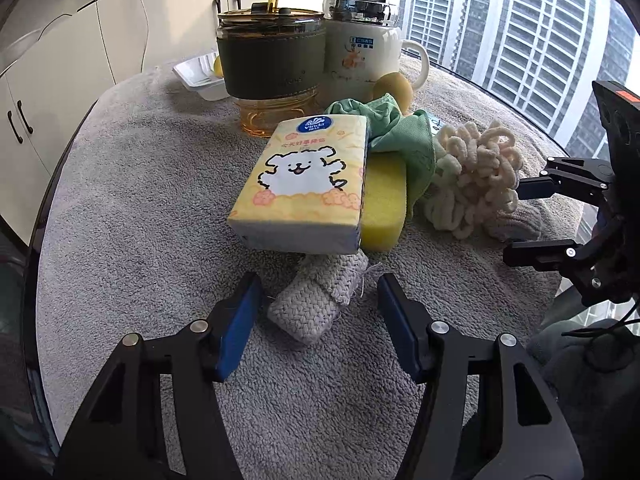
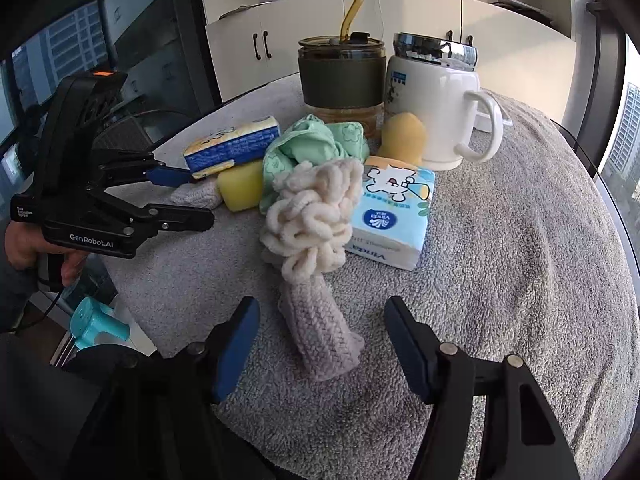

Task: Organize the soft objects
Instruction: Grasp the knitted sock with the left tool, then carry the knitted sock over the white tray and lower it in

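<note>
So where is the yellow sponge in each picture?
Left wrist view: the yellow sponge sits just right of centre, tucked against the dog tissue pack, below the green cloth.
Right wrist view: the sponge is left of centre, under that same tissue pack, beside the green cloth.
Shared landmark: the white mug standing at the back.

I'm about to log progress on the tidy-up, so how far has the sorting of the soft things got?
Nothing looks sorted yet: the yellow tissue pack, sponge, green cloth and cream loop mop head lie heaped by the mugs. In hand: nothing gripped; the left tool straddles one knitted grey piece, the right tool another, pads apart from both. Everything is left, including the blue tissue pack.
</note>
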The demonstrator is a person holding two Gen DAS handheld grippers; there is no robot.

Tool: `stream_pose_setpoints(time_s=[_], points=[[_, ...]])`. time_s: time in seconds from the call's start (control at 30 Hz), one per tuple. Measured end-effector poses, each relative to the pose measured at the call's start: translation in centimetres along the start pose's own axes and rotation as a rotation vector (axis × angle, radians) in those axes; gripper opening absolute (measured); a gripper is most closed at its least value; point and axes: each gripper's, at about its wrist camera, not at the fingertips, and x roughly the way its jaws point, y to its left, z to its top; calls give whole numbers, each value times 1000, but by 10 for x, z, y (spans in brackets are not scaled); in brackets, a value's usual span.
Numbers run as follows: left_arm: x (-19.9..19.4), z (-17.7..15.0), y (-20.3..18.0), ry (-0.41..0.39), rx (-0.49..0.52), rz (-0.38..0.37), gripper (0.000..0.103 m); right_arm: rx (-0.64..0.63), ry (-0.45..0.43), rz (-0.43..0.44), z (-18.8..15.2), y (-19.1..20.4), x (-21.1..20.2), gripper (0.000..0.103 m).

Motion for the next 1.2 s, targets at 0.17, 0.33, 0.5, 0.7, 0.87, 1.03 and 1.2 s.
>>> stream_pose_setpoints(time_s=[0.17, 0.33, 0.5, 0.7, 0.87, 1.03, 1.2], points=[[-5, -3, -2, 3, 6, -16, 42, -15, 2, -13, 3, 0, 2, 64], [-7, -7, -6, -4, 8, -11, 32, -48, 8, -32, 2, 6, 3, 48], [-9, -11, -14, -13, 10, 3, 30, -78, 17, -42, 0, 9, 2, 38], [-13, -15, -19, -22, -15, 2, 28, -101, 23, -47, -1, 13, 1, 29], [-17, -17, -20, -25, -31, -5, 27, -100, 20, -39, -2, 17, -6, 27], [-26, -19, -22, -38, -51, -12, 26, -81, 5, -32, 0, 17, -18, 27], [-36, -21, -22, -49, -75, -11, 25, -62, -2, -37, 1, 13, -26, 27]])
